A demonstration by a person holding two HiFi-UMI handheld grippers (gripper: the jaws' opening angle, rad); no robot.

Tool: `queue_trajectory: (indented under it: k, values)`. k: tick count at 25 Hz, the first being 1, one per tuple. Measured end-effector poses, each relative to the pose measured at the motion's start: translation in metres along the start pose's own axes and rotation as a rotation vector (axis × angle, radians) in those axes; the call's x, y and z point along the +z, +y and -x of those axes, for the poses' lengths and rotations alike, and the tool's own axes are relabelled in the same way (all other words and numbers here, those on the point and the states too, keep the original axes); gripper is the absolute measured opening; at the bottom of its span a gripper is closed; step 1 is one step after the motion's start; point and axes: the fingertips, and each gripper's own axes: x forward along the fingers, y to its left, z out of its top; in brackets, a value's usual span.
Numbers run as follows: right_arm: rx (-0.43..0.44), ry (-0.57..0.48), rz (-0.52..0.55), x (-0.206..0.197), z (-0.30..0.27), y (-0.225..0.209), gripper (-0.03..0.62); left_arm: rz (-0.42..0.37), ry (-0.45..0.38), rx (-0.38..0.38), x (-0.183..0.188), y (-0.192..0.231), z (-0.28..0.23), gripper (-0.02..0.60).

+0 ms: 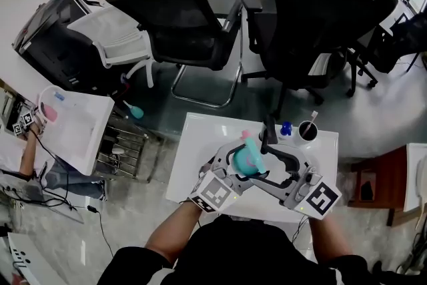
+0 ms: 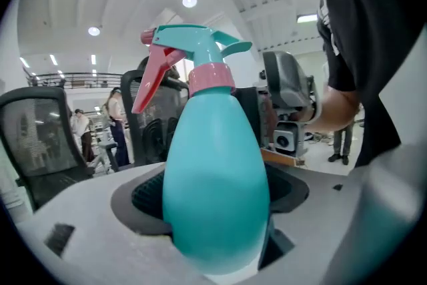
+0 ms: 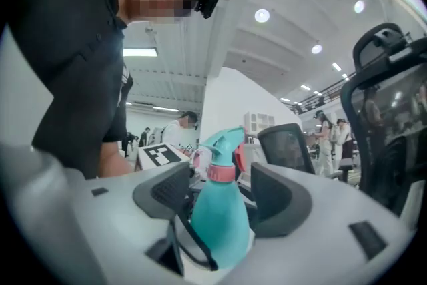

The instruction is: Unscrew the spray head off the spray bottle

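The left hand-held gripper (image 2: 217, 200) is holding the spray bottle (image 2: 213, 143) steady. The right hand-held gripper (image 3: 220, 193) is sitting wide open around it, likely to twist the spray head (image 3: 223, 143).

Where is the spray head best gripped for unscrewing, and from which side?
Grip the pink collar under the trigger. It is round and the bottle stands upright, so the right tongs should come level from the side, across it.

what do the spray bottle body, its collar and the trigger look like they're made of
The spray bottle body is likely smooth opaque teal plastic, with a soft sheen. The collar looks like matte pink plastic, by its even colour. The trigger seems to be red plastic, slightly glossy, probably rigid.
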Motion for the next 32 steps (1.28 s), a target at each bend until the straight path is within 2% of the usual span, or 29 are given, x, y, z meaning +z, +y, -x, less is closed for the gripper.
queue_trajectory:
  k: [4, 8, 14, 19, 25, 32]
  values:
    - [-0.131, -0.017, -0.069, -0.003, 0.002, -0.009, 0.231, 0.075, 0.039, 0.162, -0.011, 0.019, 0.002, 0.41]
    - [-0.196, -0.019, -0.126, -0.009, -0.001, -0.013, 0.21, 0.142, 0.077, 0.223, -0.026, 0.017, 0.0, 0.41]
    - [-0.223, 0.025, -0.146, -0.009, -0.007, -0.01, 0.172, 0.127, 0.034, 0.247, -0.017, 0.008, -0.002, 0.41]
    - [-0.247, 0.061, -0.105, -0.013, -0.01, -0.009, 0.169, 0.148, 0.049, 0.253, -0.023, 0.006, -0.001, 0.41]
    - [-0.272, 0.075, -0.126, -0.013, -0.012, -0.008, 0.147, 0.114, 0.021, 0.27, -0.007, 0.012, 0.0, 0.41]
    - [-0.231, 0.073, -0.094, -0.007, -0.01, -0.006, 0.137, 0.097, 0.042, 0.201, -0.019, 0.005, 0.002, 0.41]
